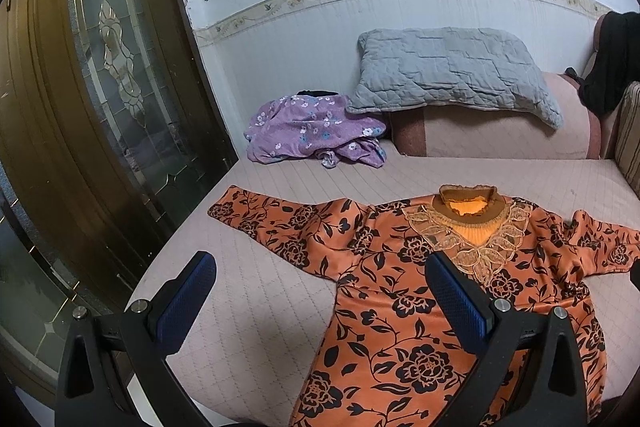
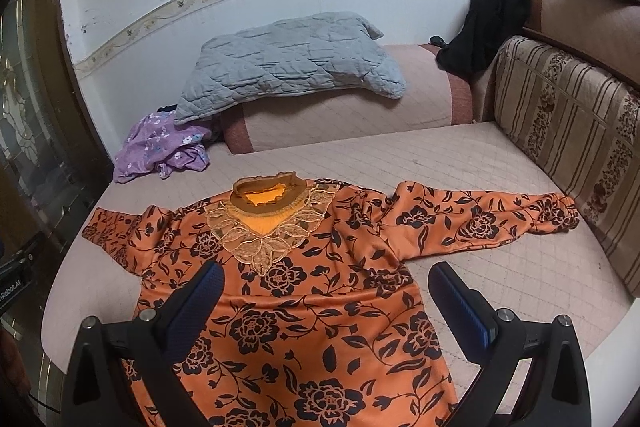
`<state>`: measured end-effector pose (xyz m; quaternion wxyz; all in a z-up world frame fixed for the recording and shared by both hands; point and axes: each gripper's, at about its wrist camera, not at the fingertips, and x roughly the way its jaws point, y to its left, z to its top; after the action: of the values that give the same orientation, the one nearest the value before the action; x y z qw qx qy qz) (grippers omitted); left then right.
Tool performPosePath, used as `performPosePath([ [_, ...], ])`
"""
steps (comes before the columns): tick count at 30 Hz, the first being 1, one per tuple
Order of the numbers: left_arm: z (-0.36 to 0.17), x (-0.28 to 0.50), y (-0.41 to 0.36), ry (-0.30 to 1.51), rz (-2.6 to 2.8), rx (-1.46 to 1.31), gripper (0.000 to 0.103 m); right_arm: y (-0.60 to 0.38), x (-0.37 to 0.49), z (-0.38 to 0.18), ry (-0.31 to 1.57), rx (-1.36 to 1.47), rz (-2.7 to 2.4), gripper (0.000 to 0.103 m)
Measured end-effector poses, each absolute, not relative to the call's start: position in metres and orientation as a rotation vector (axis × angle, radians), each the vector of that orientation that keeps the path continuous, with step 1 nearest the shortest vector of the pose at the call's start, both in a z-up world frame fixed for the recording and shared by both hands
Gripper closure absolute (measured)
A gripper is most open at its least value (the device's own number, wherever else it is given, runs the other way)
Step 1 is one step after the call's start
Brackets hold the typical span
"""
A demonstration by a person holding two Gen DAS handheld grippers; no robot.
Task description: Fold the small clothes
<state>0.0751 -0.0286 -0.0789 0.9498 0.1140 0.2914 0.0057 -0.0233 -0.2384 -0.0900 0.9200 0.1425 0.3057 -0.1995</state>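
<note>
Spread across the pink quilted sofa seat [image 2: 500, 267], an orange long-sleeved top with black flowers and a lace collar [image 2: 320, 307] is lying flat just ahead of me, collar pointing away toward the wall, body running toward me, sleeves stretching out to either side. I am holding my left gripper [image 1: 320, 291] and right gripper [image 2: 326, 299] above its lower half, both spread wide and gripping nothing. My left is sitting nearer the left sleeve [image 1: 280, 223], my right nearer the right sleeve [image 2: 488, 219], with a crumpled purple floral garment [image 1: 312, 131] lying well beyond.

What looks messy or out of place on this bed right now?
The purple floral garment lies crumpled near the grey pillow, unfolded. The orange top is spread flat, sleeves out.
</note>
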Motion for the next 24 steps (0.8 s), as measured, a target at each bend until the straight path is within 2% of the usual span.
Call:
performPosePath([
  [9,-0.101,0.093,-0.041,0.636,0.011,0.264,0.0,-0.264,-0.017,-0.11,0.656,0.333,-0.454,0.0],
  [15,-0.135,0.115,-0.059,0.704,0.008,0.31,0.0,-0.31,-0.011,-0.143,0.678,0.421,-0.501,0.0],
  [19,-0.176,0.135,-0.072,0.802,-0.025,0.334,0.0,-0.361,-0.014,-0.177,0.671,0.535,-0.543,0.0],
  [24,-0.255,0.16,-0.088,1.004,-0.091,0.358,0.0,-0.453,-0.042,-0.226,0.622,0.77,-0.649,0.0],
])
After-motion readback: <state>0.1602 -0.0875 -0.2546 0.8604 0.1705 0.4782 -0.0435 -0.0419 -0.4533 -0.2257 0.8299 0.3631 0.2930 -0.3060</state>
